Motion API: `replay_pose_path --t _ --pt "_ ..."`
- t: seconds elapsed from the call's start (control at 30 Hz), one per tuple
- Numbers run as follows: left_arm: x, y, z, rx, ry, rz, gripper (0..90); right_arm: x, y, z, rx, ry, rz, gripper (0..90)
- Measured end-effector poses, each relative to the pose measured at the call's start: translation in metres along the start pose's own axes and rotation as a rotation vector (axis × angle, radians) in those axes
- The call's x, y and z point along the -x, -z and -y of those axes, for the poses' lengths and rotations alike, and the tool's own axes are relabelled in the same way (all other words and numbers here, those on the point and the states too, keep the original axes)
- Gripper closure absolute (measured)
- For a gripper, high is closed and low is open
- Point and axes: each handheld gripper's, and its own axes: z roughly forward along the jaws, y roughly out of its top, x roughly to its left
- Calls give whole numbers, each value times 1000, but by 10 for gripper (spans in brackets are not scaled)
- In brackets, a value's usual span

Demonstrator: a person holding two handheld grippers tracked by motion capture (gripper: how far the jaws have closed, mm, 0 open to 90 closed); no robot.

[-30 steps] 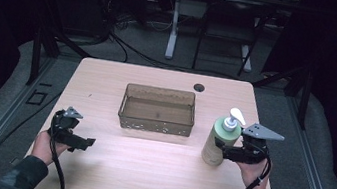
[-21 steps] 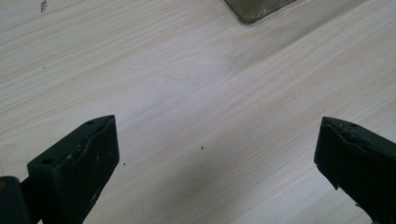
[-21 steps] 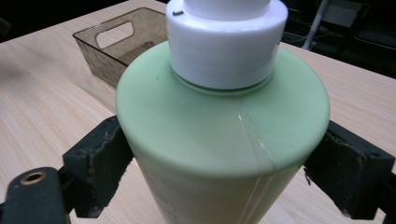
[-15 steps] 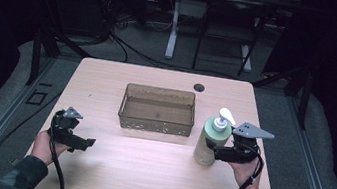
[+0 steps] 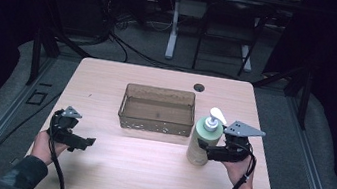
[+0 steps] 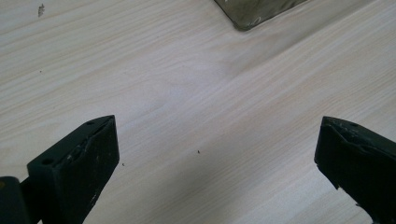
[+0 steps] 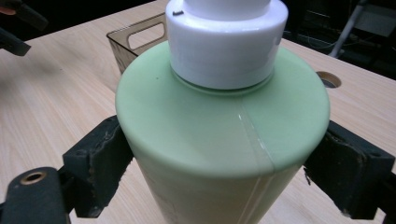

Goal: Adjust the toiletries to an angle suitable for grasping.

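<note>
A pale green pump bottle (image 5: 198, 143) with a white pump head stands upright just right of the clear brown bin (image 5: 155, 121) near the table's middle. My right gripper (image 5: 203, 151) is shut on the bottle's body, one jaw pressed on each side. In the right gripper view the bottle (image 7: 219, 126) sits between the jaws of that gripper (image 7: 223, 169), and the bin (image 7: 140, 37) lies behind it. My left gripper (image 5: 82, 141) hovers low over bare wood at the front left, open with nothing in it. In the left gripper view its jaws (image 6: 217, 158) stand wide apart, with a bin corner (image 6: 252, 11) at the top.
A round cable hole (image 5: 199, 87) sits in the table (image 5: 144, 177) behind the bin. Black cables trail from both grippers over the front edge. Dark floor, rails and desk legs surround the table.
My right gripper has carried the bottle leftward, from the table's right side to just beside the bin's right end. The left gripper has stayed put.
</note>
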Motion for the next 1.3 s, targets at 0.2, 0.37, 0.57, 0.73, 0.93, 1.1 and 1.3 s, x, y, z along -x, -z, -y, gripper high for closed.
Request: replay_pose_path --t 0.2,0.37,0.57,0.73,0.93,1.1,1.3 --pt "1 -1 0 -8 -4 4 1 -7 -7 -4 2 16 -27 120" --pt "1 -1 0 -8 -6 4 2 -13 -14 -7 4 29 -52 121" --pt "1 -1 0 -7 -6 6 2 -19 -21 -11 0 44 -80 121" --pt "1 -1 0 -4 -1 6 2 -22 -27 -14 2 55 -99 120" --pt "1 -2 0 -23 -9 5 2 -26 -33 -17 -1 66 -124 121" --pt "2 -2 0 -18 -10 6 2 -29 -39 -20 3 78 -145 120" --pt "2 -2 -1 -18 -14 9 2 -33 -45 -24 -4 91 -165 120"
